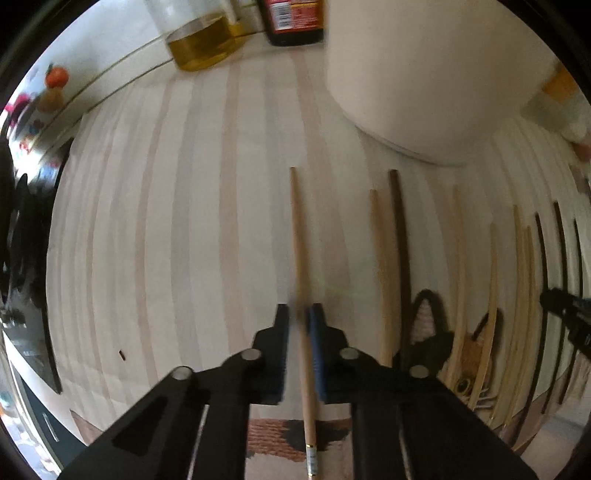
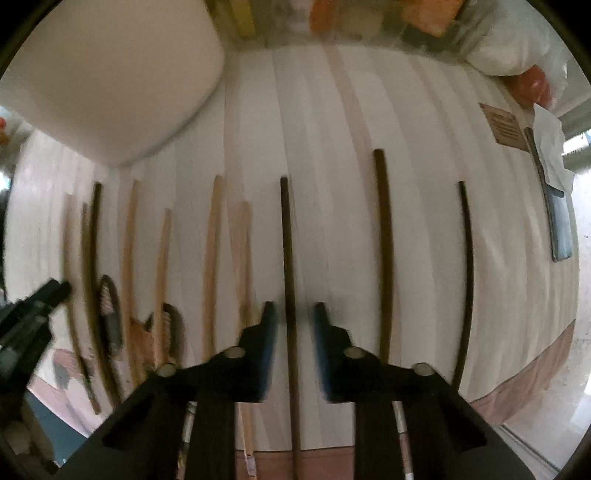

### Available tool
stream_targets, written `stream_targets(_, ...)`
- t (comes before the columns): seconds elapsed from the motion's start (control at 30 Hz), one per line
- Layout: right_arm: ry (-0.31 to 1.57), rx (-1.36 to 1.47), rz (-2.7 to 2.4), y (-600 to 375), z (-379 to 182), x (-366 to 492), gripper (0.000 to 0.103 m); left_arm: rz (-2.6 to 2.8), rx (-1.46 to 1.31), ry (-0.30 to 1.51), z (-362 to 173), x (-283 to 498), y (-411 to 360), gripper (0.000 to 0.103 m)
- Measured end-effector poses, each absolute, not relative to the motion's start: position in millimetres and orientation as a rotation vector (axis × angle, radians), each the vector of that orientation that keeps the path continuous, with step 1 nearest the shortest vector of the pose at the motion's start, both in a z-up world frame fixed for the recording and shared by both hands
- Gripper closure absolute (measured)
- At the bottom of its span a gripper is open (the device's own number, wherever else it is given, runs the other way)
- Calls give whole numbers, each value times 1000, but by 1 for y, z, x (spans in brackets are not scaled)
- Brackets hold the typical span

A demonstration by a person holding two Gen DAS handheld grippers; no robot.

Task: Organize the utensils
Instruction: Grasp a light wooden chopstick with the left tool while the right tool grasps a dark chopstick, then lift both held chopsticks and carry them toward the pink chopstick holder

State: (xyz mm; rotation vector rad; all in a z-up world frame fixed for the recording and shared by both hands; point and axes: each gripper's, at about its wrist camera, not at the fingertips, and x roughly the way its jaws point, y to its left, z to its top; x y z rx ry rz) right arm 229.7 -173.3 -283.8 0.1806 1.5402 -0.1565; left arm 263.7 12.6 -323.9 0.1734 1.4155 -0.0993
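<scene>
Several chopsticks, light and dark, lie side by side on a pale striped mat [image 1: 166,229]. In the left wrist view my left gripper [image 1: 299,314] has its jaws close around a light wooden chopstick [image 1: 297,229]; they look shut on it. More chopsticks [image 1: 384,266] lie to its right. In the right wrist view my right gripper [image 2: 291,312] is open with a dark chopstick [image 2: 287,236] lying between its fingers, untouched. Two more dark chopsticks [image 2: 384,229] lie to the right, light ones [image 2: 210,258] to the left. The left gripper shows at the left edge [image 2: 40,299].
A large white container [image 1: 436,74] stands at the back of the mat, also seen in the right wrist view [image 2: 103,74]. An oil bottle [image 1: 199,40] and a dark sauce bottle [image 1: 295,22] stand behind. A brown card [image 2: 504,125] and a dark flat tool [image 2: 559,229] lie at right.
</scene>
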Motion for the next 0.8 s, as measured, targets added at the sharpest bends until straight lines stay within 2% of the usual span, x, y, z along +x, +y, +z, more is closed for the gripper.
stream_targets(0.07, 1550, 166, -168, -170, -285, 232, 98, -73, 126, 1431, -321, 261, 23, 98)
stream_targets(0.6, 1625, 179, -137, -198, -293, 255, 98, -27, -44, 1514, -297, 213, 92, 99)
stream_targets(0.8, 1684, 127, -59, -197, -299, 262, 98, -53, -16, 1535, -288, 185, 74, 98)
